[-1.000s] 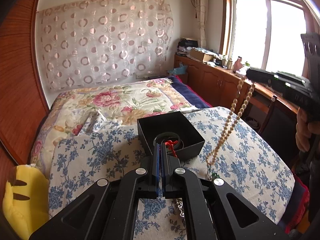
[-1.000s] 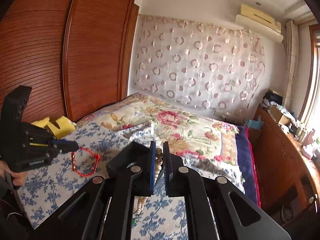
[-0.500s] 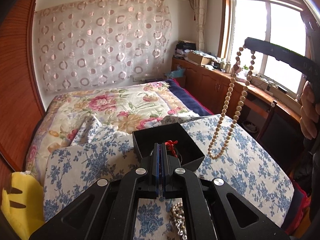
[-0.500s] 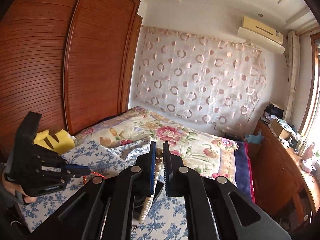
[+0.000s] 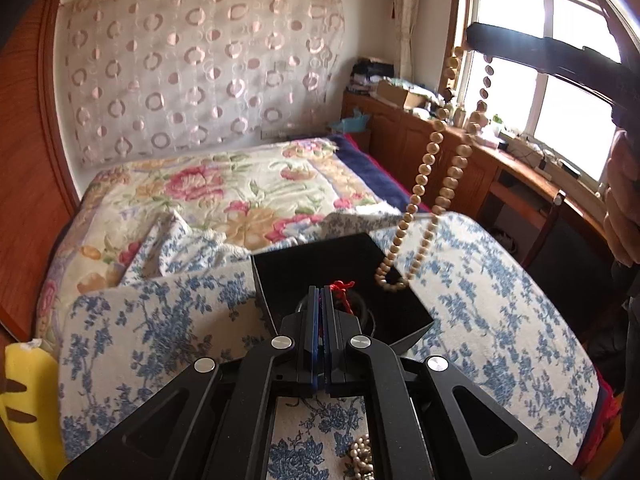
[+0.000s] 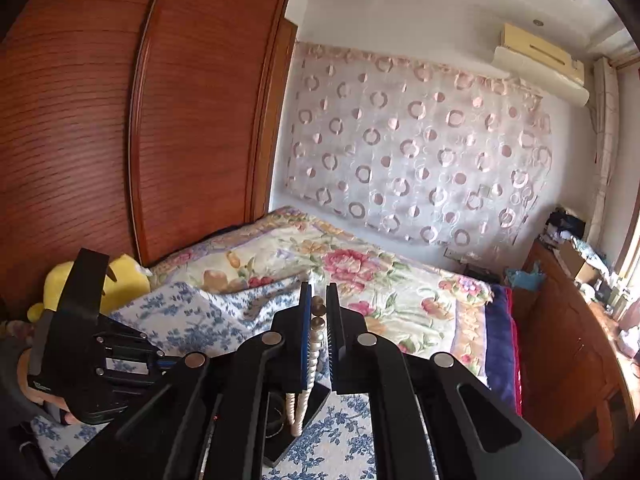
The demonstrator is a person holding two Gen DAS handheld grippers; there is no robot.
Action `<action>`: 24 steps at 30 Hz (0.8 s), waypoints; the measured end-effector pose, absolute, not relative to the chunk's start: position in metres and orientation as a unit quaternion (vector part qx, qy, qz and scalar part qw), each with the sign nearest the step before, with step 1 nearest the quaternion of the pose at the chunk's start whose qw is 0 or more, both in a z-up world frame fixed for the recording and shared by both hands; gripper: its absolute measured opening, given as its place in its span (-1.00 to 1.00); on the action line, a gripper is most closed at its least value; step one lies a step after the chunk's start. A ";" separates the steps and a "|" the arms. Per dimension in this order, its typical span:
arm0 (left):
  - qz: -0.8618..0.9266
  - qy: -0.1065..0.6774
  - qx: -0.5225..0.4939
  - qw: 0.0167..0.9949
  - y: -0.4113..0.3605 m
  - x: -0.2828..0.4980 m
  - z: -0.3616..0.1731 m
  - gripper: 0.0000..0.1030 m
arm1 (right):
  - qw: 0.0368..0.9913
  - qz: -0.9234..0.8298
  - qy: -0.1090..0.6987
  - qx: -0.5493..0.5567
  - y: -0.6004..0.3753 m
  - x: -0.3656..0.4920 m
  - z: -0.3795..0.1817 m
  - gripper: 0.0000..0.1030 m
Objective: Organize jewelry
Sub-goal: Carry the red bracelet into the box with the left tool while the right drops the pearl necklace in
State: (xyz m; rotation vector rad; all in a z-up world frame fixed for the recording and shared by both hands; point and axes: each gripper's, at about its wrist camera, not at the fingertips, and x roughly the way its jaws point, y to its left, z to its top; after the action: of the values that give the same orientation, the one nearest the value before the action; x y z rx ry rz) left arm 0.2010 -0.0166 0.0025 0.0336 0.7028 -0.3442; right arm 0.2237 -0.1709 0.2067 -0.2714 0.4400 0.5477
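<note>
Both fingers pairs pinch jewelry: right [image 6: 319, 312] dangles bead necklace [image 5: 424, 184]; left [image 5: 321, 300] holds red cord [image 5: 343, 286].

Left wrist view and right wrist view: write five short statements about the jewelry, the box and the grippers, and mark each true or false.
1. The right gripper holds a long tan wooden bead necklace hanging as a loop. True.
2. The loop's lowest beads hang at the open black square box. True.
3. The left gripper is wide open and holds nothing. False: its fingers are shut on a red cord bracelet, over the box.
4. The box stands on a bare wooden desk. False: it sits on a blue floral white quilt on the bed.
5. A yellow plush toy lies at the quilt's left edge. True.
</note>
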 end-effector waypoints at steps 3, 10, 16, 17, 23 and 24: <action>-0.167 0.355 0.018 0.920 -0.019 0.206 -0.009 -0.99 | 0.924 0.268 0.238 -0.133 -0.166 0.236 0.182 -0.84; -0.165 0.368 0.020 0.915 -0.019 0.214 -0.018 -0.99 | 0.906 0.281 0.291 -0.122 -0.154 0.251 0.137 -0.84; -0.167 0.372 0.016 0.913 -0.020 0.217 -0.017 -0.86 | 0.899 0.285 0.308 -0.125 -0.151 0.249 0.120 -0.83; -0.167 0.372 0.016 0.913 -0.021 0.217 -0.017 -0.83 | 0.898 0.286 0.309 -0.126 -0.150 0.247 0.118 -0.83; -0.165 0.368 0.018 0.915 -0.020 0.203 -0.013 -0.67 | 0.900 0.278 0.316 -0.115 -0.157 0.235 0.111 -0.75; -0.164 0.365 0.019 0.916 -0.019 0.198 -0.011 -0.65 | 0.900 0.277 0.316 -0.113 -0.158 0.232 0.110 -0.74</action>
State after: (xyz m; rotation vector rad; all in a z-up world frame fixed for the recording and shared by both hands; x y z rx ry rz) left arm 0.1981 -0.0189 -0.0111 0.0389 0.7510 -0.3374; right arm 0.2317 -0.1582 0.1099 -0.2348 0.6549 0.5734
